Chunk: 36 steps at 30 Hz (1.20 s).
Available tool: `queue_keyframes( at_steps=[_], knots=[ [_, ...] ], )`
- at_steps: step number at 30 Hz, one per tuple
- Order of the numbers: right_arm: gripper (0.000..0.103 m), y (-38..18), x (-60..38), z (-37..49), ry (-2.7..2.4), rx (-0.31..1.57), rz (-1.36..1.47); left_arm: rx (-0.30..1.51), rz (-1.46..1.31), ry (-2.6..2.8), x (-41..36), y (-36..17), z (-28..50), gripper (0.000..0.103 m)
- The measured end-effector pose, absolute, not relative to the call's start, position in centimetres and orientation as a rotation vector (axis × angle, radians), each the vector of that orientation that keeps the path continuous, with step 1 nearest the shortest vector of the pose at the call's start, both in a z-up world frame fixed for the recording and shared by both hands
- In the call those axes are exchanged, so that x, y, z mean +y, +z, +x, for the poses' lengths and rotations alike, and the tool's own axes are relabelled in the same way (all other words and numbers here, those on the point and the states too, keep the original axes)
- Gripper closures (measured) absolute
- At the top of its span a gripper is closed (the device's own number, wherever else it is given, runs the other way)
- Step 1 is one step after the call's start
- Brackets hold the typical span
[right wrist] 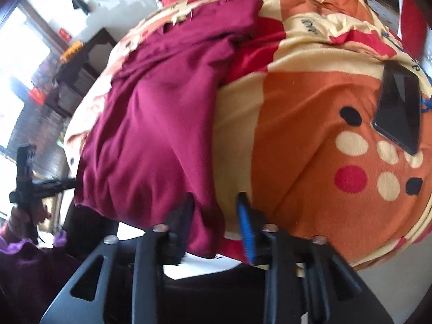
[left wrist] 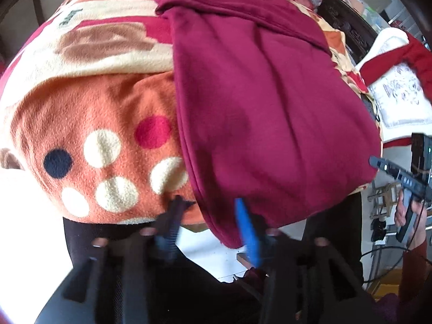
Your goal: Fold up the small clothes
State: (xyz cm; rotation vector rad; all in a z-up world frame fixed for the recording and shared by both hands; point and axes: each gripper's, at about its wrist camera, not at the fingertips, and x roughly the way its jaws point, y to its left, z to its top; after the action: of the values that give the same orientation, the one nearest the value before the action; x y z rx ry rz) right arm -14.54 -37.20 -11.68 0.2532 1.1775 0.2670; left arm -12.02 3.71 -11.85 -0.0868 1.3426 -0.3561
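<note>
A maroon garment (left wrist: pixel 264 102) lies lengthwise on a patterned fleece blanket (left wrist: pixel 102 124), its near hem hanging over the blanket's front edge. My left gripper (left wrist: pixel 208 201) stands open at the hem's left corner; the black finger (left wrist: pixel 175 216) is clear of the cloth and the blue finger (left wrist: pixel 247 226) lies against it. My right gripper (right wrist: pixel 216 195) is open at the hem's other corner, with maroon garment (right wrist: pixel 162 113) cloth hanging between its fingers and a gap beside the blue finger (right wrist: pixel 244 216). Each gripper also shows from the side in the other view: right gripper (left wrist: pixel 378 163), left gripper (right wrist: pixel 67 182).
A black phone (right wrist: pixel 399 113) lies on the blanket (right wrist: pixel 310 124) to the right of the garment. A red and white cloth (left wrist: pixel 399 89) sits past the blanket's right side. Dark wooden furniture (right wrist: pixel 81 62) stands at the left. A hand (left wrist: pixel 402 213) holds the right gripper.
</note>
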Motion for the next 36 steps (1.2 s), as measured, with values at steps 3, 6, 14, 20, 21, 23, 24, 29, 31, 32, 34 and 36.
queue_keyframes(
  at_steps=[3,6,14,20,21,23,24,29,31,32,34,36],
  knots=[
    [0.088,-12.1,-36.9,-14.3,0.281,1.186,0.262,1.369,-0.101,-0.353,3.8,-12.6,-11.7,0.046],
    [0.088,-12.7,-36.8,-13.8,0.284,1.201,0.284,1.409,-0.081,-0.373,2.3,-13.6,-11.4,0.046],
    [0.103,-11.5,-35.6,-14.6,0.376,1.172,0.284,1.396,-0.006,-0.483,0.9,-13.0,-11.8,0.095],
    [0.103,-6.5,-36.5,-15.0,0.472,1.044,0.367,1.269,-0.155,-0.550,4.9,-6.1,-11.3,0.095],
    [0.103,-5.8,-36.6,-14.8,0.495,1.014,0.397,1.243,-0.168,-0.549,5.5,-5.2,-11.0,0.095],
    [0.103,-4.4,-36.6,-14.1,0.545,0.957,0.452,1.183,-0.193,-0.542,6.3,-3.1,-10.2,0.095],
    [0.103,-3.6,-36.5,-13.5,0.565,0.923,0.472,1.150,-0.212,-0.538,6.8,-2.0,-9.6,0.095],
    [0.103,-0.7,-37.2,-10.1,0.581,0.799,0.540,1.023,-0.243,-0.521,7.4,1.8,-6.1,0.095],
    [0.103,0.4,-37.6,-7.8,0.550,0.754,0.533,0.988,-0.249,-0.518,7.8,2.7,-4.5,0.095],
    [0.103,0.9,-37.7,-6.5,0.538,0.738,0.531,0.962,-0.252,-0.522,7.6,3.2,-3.1,0.095],
    [0.103,1.6,-37.8,-3.9,0.508,0.716,0.512,0.926,-0.246,-0.511,6.9,3.7,-0.5,0.095],
    [0.103,1.9,-38.0,-0.9,0.467,0.705,0.505,0.902,-0.240,-0.490,5.8,3.6,2.7,0.095]
  ],
)
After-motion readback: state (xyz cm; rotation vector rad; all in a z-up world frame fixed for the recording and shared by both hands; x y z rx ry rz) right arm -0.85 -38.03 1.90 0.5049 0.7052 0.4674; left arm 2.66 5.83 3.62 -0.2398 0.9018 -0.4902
